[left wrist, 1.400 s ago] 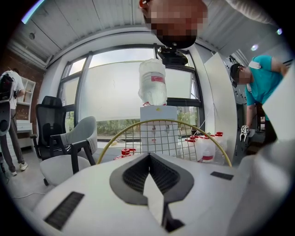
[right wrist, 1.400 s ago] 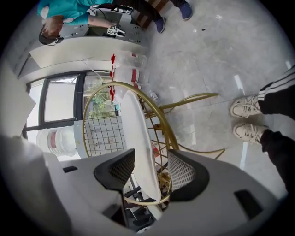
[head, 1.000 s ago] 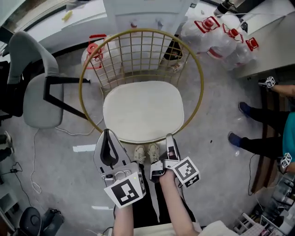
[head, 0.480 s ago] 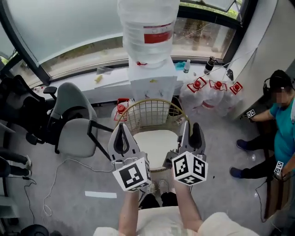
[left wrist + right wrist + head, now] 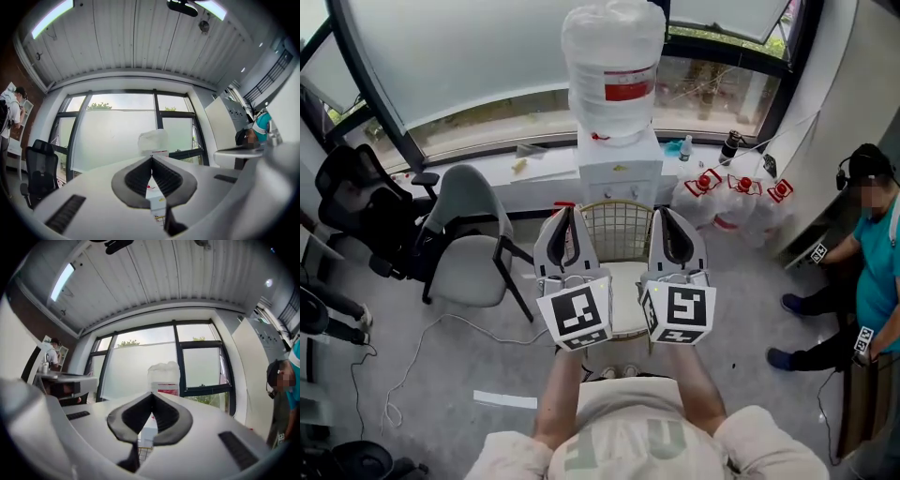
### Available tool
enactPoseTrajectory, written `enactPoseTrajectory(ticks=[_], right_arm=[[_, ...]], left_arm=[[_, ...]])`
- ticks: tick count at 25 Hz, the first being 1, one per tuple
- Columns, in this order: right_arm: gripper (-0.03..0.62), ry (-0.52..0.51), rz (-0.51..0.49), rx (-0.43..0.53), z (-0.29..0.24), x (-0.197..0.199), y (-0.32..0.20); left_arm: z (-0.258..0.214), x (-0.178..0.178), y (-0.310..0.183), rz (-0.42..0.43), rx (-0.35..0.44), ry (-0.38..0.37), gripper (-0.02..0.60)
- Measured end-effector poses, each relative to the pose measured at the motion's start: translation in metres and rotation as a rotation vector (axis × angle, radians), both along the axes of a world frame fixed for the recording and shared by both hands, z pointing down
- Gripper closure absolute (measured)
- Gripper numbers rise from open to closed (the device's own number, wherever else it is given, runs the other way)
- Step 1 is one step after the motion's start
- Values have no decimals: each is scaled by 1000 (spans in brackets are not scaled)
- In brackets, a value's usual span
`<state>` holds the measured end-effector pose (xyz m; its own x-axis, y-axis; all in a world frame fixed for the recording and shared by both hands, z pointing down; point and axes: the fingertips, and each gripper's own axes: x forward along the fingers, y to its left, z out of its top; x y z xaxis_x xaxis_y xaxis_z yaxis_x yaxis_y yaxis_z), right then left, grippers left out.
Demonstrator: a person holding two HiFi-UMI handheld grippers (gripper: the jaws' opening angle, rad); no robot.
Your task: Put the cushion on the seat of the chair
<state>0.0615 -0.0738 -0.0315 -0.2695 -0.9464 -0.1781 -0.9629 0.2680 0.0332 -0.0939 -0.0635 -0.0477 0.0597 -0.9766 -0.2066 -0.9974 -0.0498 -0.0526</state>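
- Well, start with your right gripper (image 5: 151, 394): its jaws have just been closing and the tips now meet, with nothing between them; beyond the tips stands only the water dispenser (image 5: 164, 375) against the window (image 5: 136, 362).
- Your left gripper (image 5: 151, 158) matches it; tips pressed together, nothing held, pointing about level toward that same window.
- In the head view the two sit side by side in front of your chest, well above the floor (image 5: 441, 375) and apart from the gold wire chair (image 5: 619, 225); neither touches anything.
- Between the two grippers you can see a strip of the white cushion (image 5: 626, 295); it lies flat on the seat, its rear edge just beside the foot of the chair's wire back; the grippers hide its side and front edges, so you cannot tell whether it sits square.
- To my eye the placing is done and the step in hand is the check; spread your hands or look past them so the whole seat shows; judge whether the cushion's edge follows the seat's rim all round.
- If a corner rides up on the rim, open one claw wide, take the cushion by its front edge and nudge it toward the wire back; pinch only the soft edge, never the wire.
- Mind the grey chair (image 5: 469, 248) at the left and the water bottles (image 5: 741, 192) at the right if you lower your hands.
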Motion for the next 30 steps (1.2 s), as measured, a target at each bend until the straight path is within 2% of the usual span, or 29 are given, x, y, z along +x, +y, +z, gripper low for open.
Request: enactPoseTrajectory(ticks=[5,10,17,24,30], right_arm=[[577,42,-60,12,0,-19,5],[577,57,-87,45,-9,-25,8],[577,57,-71,39,-2,-6,5],[577,40,-61,33,1,13,4],[577,54,-89,36,3,12,4]], left_arm=[[-8,8,8,10,33,-22,568],[-15,8,10,-2,55,-13,568],[-9,23,3,7,51,-2,568],[-11,46,5,34,59,-25,568],[-14,44,5,7,63,-43,568]])
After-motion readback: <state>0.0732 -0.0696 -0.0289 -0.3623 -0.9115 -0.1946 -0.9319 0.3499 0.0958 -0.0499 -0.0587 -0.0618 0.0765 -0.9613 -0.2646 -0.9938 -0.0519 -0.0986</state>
